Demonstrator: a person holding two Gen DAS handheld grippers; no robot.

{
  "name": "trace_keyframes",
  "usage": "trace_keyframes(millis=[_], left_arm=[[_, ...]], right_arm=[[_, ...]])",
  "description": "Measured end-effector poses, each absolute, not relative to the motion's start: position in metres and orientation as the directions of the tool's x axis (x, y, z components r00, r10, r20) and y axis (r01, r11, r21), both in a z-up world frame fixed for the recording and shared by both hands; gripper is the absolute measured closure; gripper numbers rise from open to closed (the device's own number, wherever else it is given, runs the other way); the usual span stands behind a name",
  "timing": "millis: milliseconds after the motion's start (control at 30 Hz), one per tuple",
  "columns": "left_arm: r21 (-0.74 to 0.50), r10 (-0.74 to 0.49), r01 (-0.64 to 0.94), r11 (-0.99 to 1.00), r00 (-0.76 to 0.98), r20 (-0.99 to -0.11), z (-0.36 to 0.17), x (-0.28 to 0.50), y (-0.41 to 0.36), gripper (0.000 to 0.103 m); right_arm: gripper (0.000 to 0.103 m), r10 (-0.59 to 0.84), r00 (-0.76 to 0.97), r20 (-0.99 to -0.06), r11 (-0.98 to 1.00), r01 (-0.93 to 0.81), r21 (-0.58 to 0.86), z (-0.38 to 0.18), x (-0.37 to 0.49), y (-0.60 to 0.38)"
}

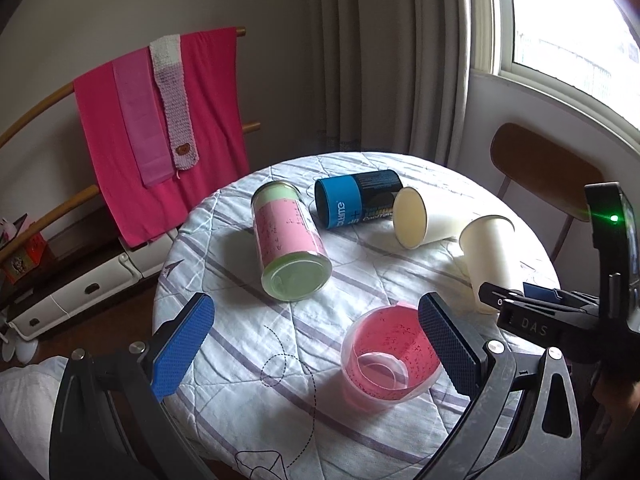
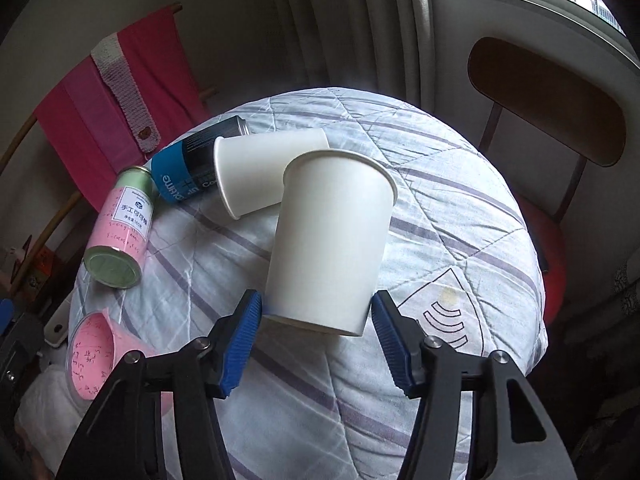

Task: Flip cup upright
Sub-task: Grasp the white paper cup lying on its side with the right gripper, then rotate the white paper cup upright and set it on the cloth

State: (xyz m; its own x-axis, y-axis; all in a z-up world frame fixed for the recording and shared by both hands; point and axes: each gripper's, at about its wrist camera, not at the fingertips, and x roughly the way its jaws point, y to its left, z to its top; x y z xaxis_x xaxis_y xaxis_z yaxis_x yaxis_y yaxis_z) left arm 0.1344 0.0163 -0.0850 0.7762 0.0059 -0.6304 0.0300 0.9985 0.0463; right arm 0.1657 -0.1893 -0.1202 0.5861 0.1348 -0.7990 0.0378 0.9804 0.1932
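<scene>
A white paper cup (image 2: 330,240) stands mouth up, slightly tilted, between the fingers of my right gripper (image 2: 318,336), which grips its base; the cup also shows in the left wrist view (image 1: 490,256). A second white paper cup (image 2: 256,168) lies on its side behind it, seen also in the left wrist view (image 1: 420,218). My left gripper (image 1: 316,344) is open and empty, with a clear pink-lined plastic cup (image 1: 390,354) standing mouth up between its fingers, close to the right pad.
A pink-and-green can (image 1: 290,240) and a blue-and-black can (image 1: 356,198) lie on the round table with the striped cloth (image 1: 248,344). A wooden chair (image 2: 548,96) stands behind the table on the right. A rack with pink towels (image 1: 160,128) is at the left.
</scene>
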Motion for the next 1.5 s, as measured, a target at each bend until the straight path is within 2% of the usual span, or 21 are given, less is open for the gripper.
trace_keyframes(millis=[433, 467, 533, 567, 867, 1000, 1033, 1133, 1233, 1333, 1400, 1500], left_arm=[[0.067, -0.005, 0.063, 0.996, 0.768, -0.64, -0.087, 0.123, 0.004, 0.0], [0.068, -0.006, 0.065, 0.996, 0.769, -0.639, -0.086, 0.122, 0.004, 0.0], [0.068, -0.007, 0.066, 0.996, 0.771, -0.637, -0.085, 0.122, 0.004, 0.0], [0.069, -0.008, 0.068, 0.995, 0.772, -0.636, -0.085, 0.122, 0.004, 0.0], [0.076, 0.002, 0.06, 0.995, 0.768, -0.641, -0.087, 0.135, 0.007, 0.0], [0.07, 0.006, 0.052, 0.996, 0.763, -0.646, -0.09, 0.141, 0.011, 0.0], [0.07, 0.006, 0.051, 0.996, 0.763, -0.647, -0.09, 0.142, 0.011, 0.0], [0.072, 0.009, 0.049, 0.996, 0.762, -0.647, -0.092, 0.145, 0.012, 0.0], [0.063, 0.007, 0.045, 0.997, 0.759, -0.651, -0.093, 0.147, 0.014, 0.0], [0.064, 0.012, 0.039, 0.997, 0.757, -0.653, -0.093, 0.146, 0.016, 0.0], [0.067, 0.017, 0.036, 0.997, 0.758, -0.652, -0.093, 0.145, 0.017, 0.0], [0.066, 0.023, 0.027, 0.997, 0.757, -0.653, -0.092, 0.144, 0.019, 0.0]], right_arm=[[0.044, 0.207, 0.492, -0.845, 0.975, -0.035, 0.218, -0.117, 0.128, -0.191], [0.042, 0.211, 0.481, -0.851, 0.974, -0.03, 0.225, -0.115, 0.13, -0.193], [0.027, 0.221, 0.471, -0.854, 0.97, -0.02, 0.24, -0.111, 0.137, -0.198], [0.026, 0.22, 0.472, -0.853, 0.97, -0.015, 0.242, -0.108, 0.141, -0.201], [0.026, 0.315, 0.368, -0.875, 0.943, -0.018, 0.332, -0.121, 0.186, -0.205], [0.037, 0.325, 0.37, -0.87, 0.938, -0.013, 0.345, -0.125, 0.195, -0.207], [0.037, 0.334, 0.369, -0.867, 0.935, -0.016, 0.353, -0.126, 0.197, -0.207], [0.037, 0.33, 0.422, -0.844, 0.938, -0.046, 0.344, -0.12, 0.199, -0.207], [0.037, 0.384, 0.541, -0.748, 0.917, -0.128, 0.378, -0.107, 0.197, -0.204], [0.037, 0.375, 0.625, -0.684, 0.92, -0.163, 0.356, -0.107, 0.198, -0.197], [0.037, 0.346, 0.65, -0.676, 0.933, -0.166, 0.318, -0.115, 0.196, -0.191], [0.037, 0.367, 0.66, -0.655, 0.925, -0.181, 0.335, -0.129, 0.187, -0.189]])
